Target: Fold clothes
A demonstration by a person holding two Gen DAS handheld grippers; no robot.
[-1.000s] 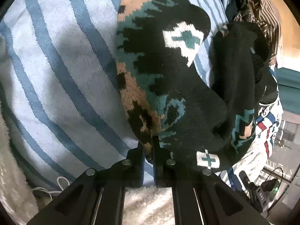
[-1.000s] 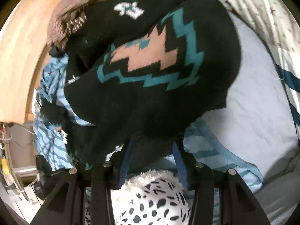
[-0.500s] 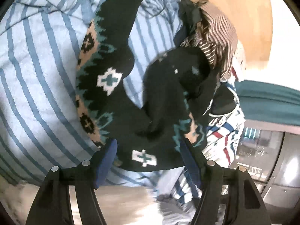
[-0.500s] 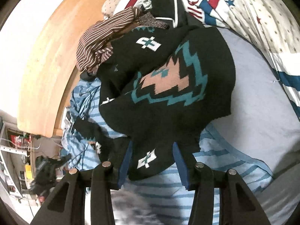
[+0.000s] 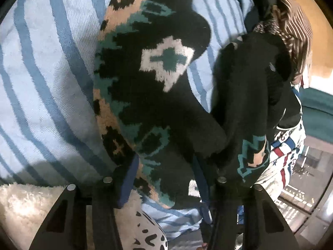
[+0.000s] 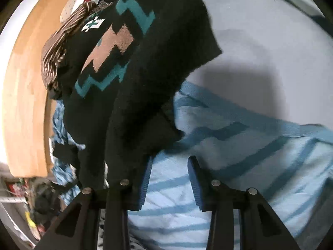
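Both my tools have dropped back down close onto the patterned knit sweater (image 5: 158, 87) since half a second ago.
It lies bunched on the striped bed sheet (image 5: 41, 73). My left tool (image 5: 164, 173) is spread astride its edge; my right tool (image 6: 169, 177) is spread over bare sheet beside it. I judge I'm regrasping; next, pinch an edge.

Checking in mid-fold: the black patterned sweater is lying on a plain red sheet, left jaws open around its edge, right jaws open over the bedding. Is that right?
Not quite. The sheet under the black patterned sweater is light blue with darker blue stripes, not plain red; the left wrist view shows it clearly. The rest stands: the left gripper has its jaws open around the sweater's edge, and the right gripper is open over the bedding.
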